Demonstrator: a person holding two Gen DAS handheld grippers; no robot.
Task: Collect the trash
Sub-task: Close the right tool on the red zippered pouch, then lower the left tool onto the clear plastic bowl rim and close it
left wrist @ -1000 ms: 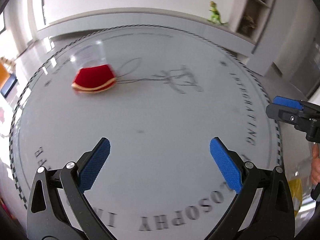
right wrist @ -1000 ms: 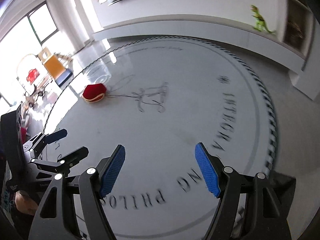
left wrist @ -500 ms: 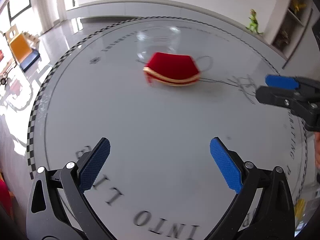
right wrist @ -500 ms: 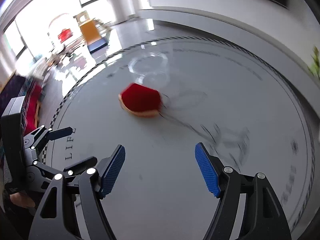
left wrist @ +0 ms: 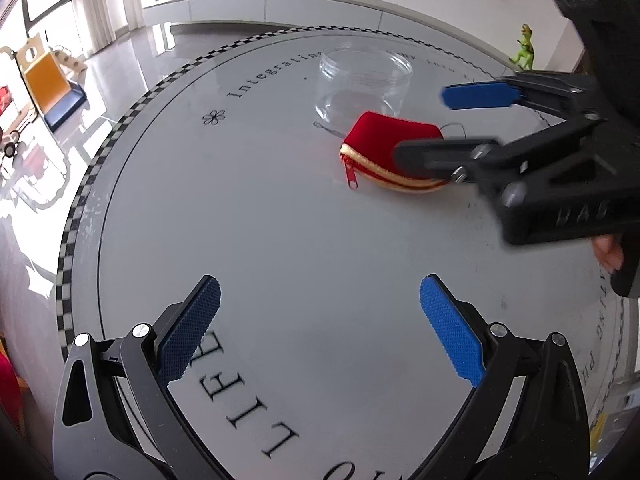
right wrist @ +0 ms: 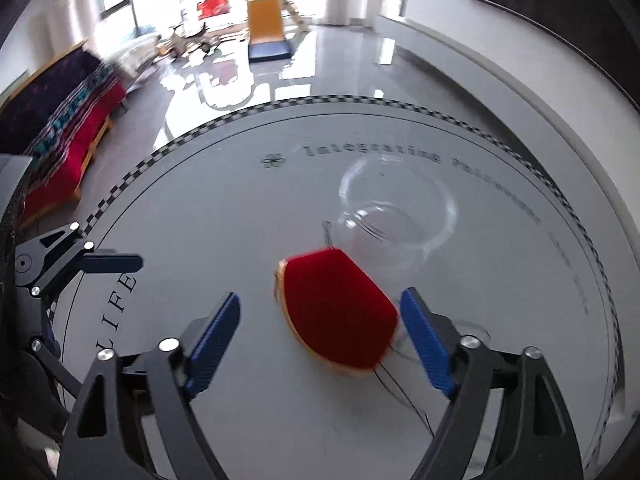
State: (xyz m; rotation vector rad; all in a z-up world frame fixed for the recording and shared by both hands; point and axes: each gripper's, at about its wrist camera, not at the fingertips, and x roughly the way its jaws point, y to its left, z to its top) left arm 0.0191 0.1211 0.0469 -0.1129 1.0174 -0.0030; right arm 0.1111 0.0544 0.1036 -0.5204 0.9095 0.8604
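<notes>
Red zip pouch (right wrist: 338, 312) lies flat on the round printed table (left wrist: 248, 216), just beside a clear plastic jar (left wrist: 364, 84). Right gripper (right wrist: 320, 340) is spread wide, its blue pads flanking the pouch without gripping it. Left gripper (left wrist: 320, 328) is also spread, empty, hovering well apart from the pouch.

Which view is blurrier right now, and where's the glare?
Right wrist view: motion blur smears the red pouch, clear jar and table lettering; windows blown out. Left wrist view: mostly sharp, only the right gripper smeared; floor glare at left.
</notes>
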